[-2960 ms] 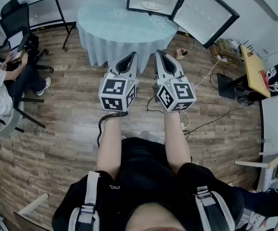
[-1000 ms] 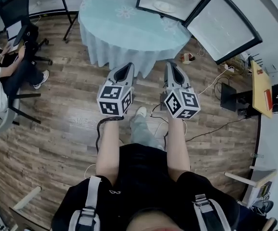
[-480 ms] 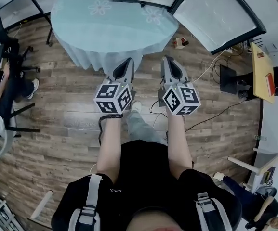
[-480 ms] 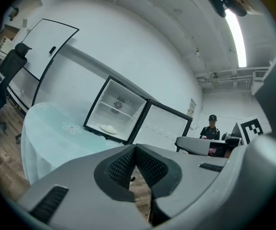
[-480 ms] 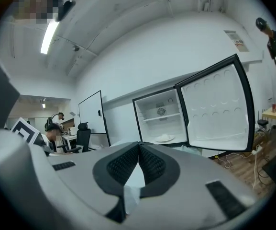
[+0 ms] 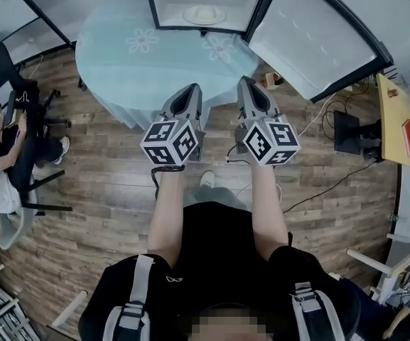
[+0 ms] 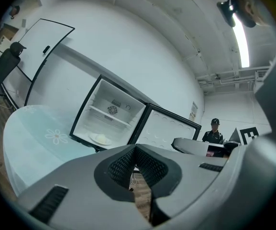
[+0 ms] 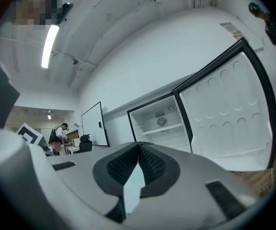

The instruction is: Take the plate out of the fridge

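Both grippers are clenched shut on nothing. The left gripper [image 6: 190,92] and the right gripper [image 6: 247,85] sit side by side at the near edge of the round table [image 6: 119,69], pointing toward 12 o'clock. In each gripper view the ribbed pads meet with nothing between them.

The plate [image 6: 203,14] lies flat on the floor of the open fridge [image 6: 150,6] at 12 o'clock, well apart from both grippers, with the width of the table between. Whether the fridge stands on the table's far side or just behind it, I cannot tell.

The likeliest trouble is the grip itself. The plate lies flat, so a jaw has to get under its rim. If the jaws arrive shut or open late, they will probably push the plate toward the back wall. The left gripper view shows something pale on the plate [image 7: 100,138], which could slide off if the plate tilts on the way out.

The open door [image 6: 311,41] hangs at 1 o'clock, near the right gripper's likely path, so a wide swing could knock it. Reaching over the table could drag a sleeve across the cloth. Loose cables [image 6: 311,180] lie on the floor at 3 o'clock, and a step to that side could catch on them.
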`<action>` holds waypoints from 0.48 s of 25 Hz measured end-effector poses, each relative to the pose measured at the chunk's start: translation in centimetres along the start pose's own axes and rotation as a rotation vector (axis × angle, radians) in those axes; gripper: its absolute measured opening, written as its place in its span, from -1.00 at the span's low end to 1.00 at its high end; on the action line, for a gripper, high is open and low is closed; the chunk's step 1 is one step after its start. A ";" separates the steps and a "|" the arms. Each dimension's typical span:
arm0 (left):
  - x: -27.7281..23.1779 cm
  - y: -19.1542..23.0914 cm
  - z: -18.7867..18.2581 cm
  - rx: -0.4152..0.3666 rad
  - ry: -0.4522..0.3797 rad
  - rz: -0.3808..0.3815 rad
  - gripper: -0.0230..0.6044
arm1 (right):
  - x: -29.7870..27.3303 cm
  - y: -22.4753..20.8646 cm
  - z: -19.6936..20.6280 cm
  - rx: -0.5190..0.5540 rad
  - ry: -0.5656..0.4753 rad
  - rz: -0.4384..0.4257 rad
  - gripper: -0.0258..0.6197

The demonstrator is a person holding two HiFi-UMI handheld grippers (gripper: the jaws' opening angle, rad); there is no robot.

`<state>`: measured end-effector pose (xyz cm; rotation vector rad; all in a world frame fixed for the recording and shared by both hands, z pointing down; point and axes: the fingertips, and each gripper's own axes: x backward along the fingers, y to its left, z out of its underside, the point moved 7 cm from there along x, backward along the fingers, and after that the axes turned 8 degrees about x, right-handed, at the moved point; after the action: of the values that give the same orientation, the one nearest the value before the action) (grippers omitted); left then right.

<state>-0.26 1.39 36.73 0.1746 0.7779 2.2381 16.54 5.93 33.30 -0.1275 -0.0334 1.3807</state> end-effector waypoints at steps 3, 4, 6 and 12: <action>-1.2 -0.5 -0.6 0.003 -0.013 -0.013 -0.95 | -0.5 -1.2 -0.7 -0.004 -0.021 -0.007 -0.90; -1.5 -0.6 -0.9 -0.001 -0.020 -0.018 -0.95 | -0.7 -1.6 -1.0 -0.007 -0.029 -0.007 -0.90; -1.9 -0.7 -1.5 -0.008 -0.031 -0.022 -0.95 | -1.1 -2.3 -1.6 -0.018 -0.047 -0.005 -0.90; -3.6 -1.2 -1.2 -0.010 -0.016 -0.027 -0.95 | -1.1 -4.3 -1.1 -0.059 -0.056 -0.008 -0.90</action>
<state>2.60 -1.07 35.47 0.1760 0.7557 2.2117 20.61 3.98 32.74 -0.1377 -0.1207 1.3759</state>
